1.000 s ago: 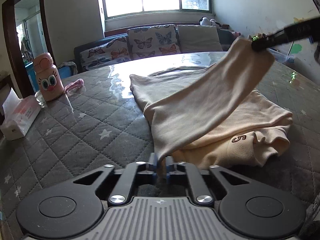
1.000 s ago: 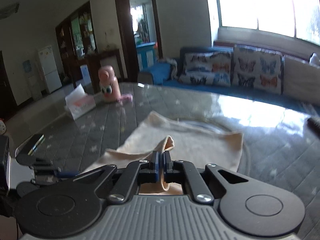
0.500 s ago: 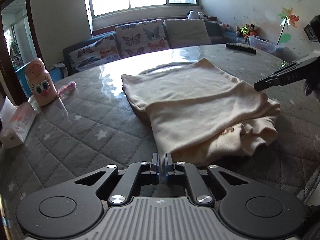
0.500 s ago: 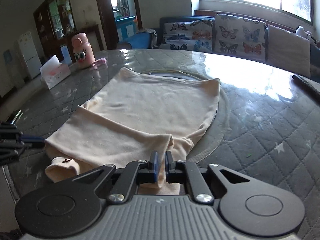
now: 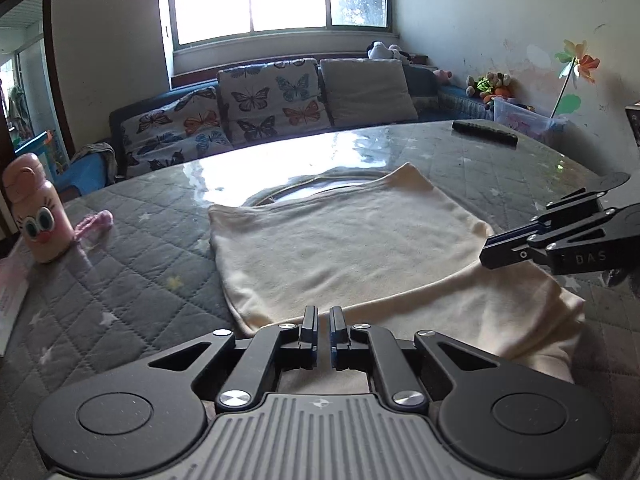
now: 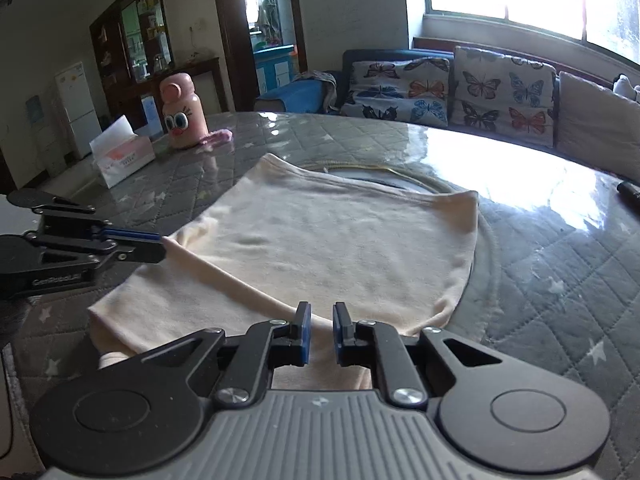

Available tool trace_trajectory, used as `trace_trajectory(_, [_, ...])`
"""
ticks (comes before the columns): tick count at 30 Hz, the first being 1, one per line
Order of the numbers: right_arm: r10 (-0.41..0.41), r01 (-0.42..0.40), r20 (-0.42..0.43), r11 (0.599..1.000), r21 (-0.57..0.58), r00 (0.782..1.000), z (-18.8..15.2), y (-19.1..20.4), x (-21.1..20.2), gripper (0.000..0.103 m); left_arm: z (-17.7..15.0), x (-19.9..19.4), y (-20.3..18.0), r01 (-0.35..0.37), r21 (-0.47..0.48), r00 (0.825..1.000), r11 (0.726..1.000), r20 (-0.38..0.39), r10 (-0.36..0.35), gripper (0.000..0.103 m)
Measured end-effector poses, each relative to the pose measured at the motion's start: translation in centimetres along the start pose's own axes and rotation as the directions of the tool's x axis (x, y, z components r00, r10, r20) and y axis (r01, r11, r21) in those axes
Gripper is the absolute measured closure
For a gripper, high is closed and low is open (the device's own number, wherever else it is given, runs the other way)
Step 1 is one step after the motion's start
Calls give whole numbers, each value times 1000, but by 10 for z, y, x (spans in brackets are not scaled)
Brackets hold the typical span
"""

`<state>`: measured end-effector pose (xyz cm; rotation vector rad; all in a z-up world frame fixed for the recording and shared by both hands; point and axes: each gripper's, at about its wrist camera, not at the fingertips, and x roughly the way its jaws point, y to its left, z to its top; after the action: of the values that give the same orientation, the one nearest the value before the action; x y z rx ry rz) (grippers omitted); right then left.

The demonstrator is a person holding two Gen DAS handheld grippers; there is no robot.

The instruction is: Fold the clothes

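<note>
Quilted table [image 5: 132, 280]: folded garment [image 5: 340, 248]; left gripper [image 5: 324, 320] seemingly closed, right gripper [image 6: 322, 322] opening, both angled down.

Cream garment [image 5: 348, 248] folded flat on quilted table [image 5: 132, 288], L claw [image 5: 323, 322] at its near edge.

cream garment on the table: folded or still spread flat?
Folded. The cream garment has its upper layer doubled over the lower, with that layer's edge crossing it diagonally; a strip of the lower layer shows at the near side.
</note>
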<state>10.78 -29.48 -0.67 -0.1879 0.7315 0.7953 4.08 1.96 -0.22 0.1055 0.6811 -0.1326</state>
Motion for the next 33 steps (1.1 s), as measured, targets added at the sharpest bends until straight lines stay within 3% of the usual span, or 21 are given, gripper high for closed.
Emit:
trace_trajectory(3, [-6, 7, -22, 1000, 21, 1000, -4, -8, 8, 92, -6, 14, 5, -14, -4, 999, 1000, -30, 14, 95])
trace_trajectory(9, [15, -14, -21, 999, 45, 1000, -9, -17, 2, 91, -7, 5, 7, -15, 16, 1000, 1000, -7, 15, 95])
trace_trajectory(12, [15, -15, -18, 1000, -7, 1000, -9, -9, -3, 81, -7, 7, 7, -24, 31, 1000, 999, -11, 24, 95])
trace_trajectory(19, [-24, 20, -37, 995, -96, 999, -20, 1, -12, 80, -8, 4, 2, -35, 58, 999, 998, -7, 36, 95])
trace_trajectory(23, [24, -24, -1, 993, -113, 1000, -11, 16, -14, 79, -6, 1, -10, -12, 80, 1000, 997, 6, 11, 95])
trace_trajectory(27, [69, -71, -20, 988, -140, 997, -10, 34, 4, 79, -12, 5, -23, 2, 125, 1000, 992, -11, -1, 95])
trace_trajectory(33, [41, -48, -55, 988, -145, 998, -26, 28, -2, 76, -21, 5, -20, 7, 130, 1000, 992, -25, -4, 94])
